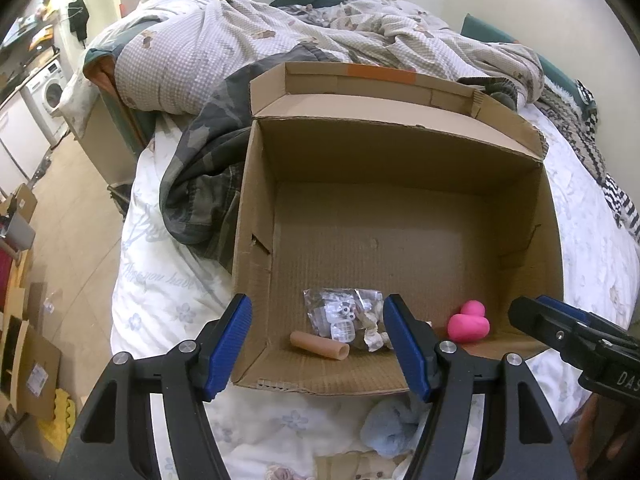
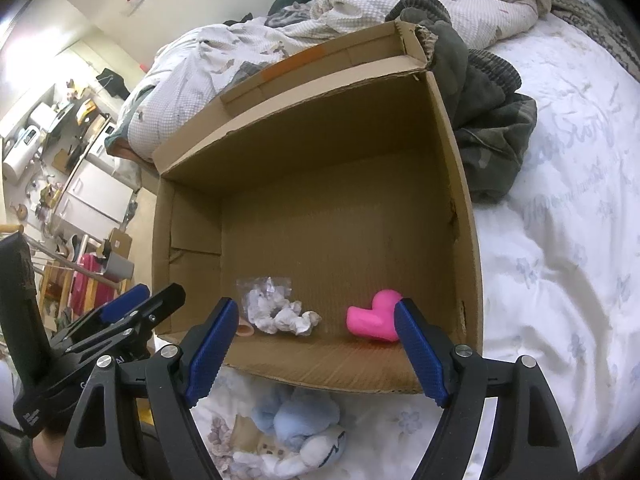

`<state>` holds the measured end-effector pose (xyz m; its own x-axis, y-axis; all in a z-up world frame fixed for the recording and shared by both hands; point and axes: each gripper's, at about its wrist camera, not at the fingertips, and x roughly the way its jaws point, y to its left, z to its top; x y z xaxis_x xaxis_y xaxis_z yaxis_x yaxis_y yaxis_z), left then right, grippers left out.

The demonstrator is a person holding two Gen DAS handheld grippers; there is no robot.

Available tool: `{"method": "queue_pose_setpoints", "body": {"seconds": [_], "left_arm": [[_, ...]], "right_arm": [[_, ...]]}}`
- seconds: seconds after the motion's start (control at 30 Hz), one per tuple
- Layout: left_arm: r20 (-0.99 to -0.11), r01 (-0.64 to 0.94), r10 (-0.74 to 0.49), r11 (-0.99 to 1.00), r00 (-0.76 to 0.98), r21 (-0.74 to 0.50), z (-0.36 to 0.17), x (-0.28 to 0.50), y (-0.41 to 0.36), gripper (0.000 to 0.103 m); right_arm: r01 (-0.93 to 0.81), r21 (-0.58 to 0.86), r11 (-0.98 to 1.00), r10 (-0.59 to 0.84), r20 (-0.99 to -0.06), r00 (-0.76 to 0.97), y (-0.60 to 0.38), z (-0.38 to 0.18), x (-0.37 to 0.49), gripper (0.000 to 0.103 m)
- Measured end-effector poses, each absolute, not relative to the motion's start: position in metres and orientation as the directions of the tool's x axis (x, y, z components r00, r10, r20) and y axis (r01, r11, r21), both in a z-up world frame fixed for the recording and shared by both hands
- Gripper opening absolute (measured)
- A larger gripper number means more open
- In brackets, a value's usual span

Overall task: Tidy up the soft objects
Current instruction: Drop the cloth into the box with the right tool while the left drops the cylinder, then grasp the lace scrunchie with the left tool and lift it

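Soft objects are found in two places. A pale blue plush toy (image 2: 298, 420) is seen at the bottom centre of the right wrist view, lying on the white floral bedspread (image 2: 560, 280) just outside the near wall of the cardboard box (image 2: 452, 184). In the left wrist view, the left gripper (image 1: 318, 346) is held wide open at the lower centre, over the near edge of the box, and nothing is gripped. The right gripper (image 2: 316, 350) is likewise spread wide in its own view, with nothing between its fingers. Inside the box, along the near wall, a pink heart-shaped piece (image 1: 468, 322) is noted at the right, a clear plastic bag (image 1: 340, 312) with small white parts at the centre, crumpled white paper (image 2: 288, 318) beside it, and a tan tube (image 1: 320, 345) in front of the bag. Beyond the box, in the upper part of both views, a rumpled checked duvet (image 1: 192, 52) and a grey-green garment (image 1: 200, 176) are recorded.
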<state>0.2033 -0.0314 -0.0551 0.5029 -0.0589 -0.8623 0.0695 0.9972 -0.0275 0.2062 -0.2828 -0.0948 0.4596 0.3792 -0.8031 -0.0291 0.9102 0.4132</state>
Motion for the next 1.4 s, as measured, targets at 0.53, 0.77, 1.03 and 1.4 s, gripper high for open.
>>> {"method": "queue_pose_setpoints", "body": {"seconds": [0.53,0.77,1.03,1.4], "left_arm": [[-0.852,-0.002,-0.018,1.000,0.523,-0.022,-0.040,0.185,-0.006,0.065],[-0.856,-0.022,-0.015,0.999,0.517,-0.030,-0.033,0.167,0.009,0.065],[-0.882,-0.067,0.027,0.998,0.470,-0.005,-0.042,0.138,0.029,0.065],[-0.994,-0.069,-0.090,0.993,0.056,-0.094,-0.131,0.104,0.028,0.065]], "right_arm": [[-0.005,0.423,0.906,0.370,-0.787,0.494,-0.289,-0.082,0.197,0.085],[-0.012,0.425,0.905,0.374,-0.781,0.501,-0.294,-0.073,0.183,0.085],[-0.031,0.428,0.903,0.391,-0.793,0.466,-0.296,-0.075,0.160,0.085],[-0.015,0.402,0.916,0.372,-0.832,0.411,-0.299,-0.087,0.148,0.085]]}}
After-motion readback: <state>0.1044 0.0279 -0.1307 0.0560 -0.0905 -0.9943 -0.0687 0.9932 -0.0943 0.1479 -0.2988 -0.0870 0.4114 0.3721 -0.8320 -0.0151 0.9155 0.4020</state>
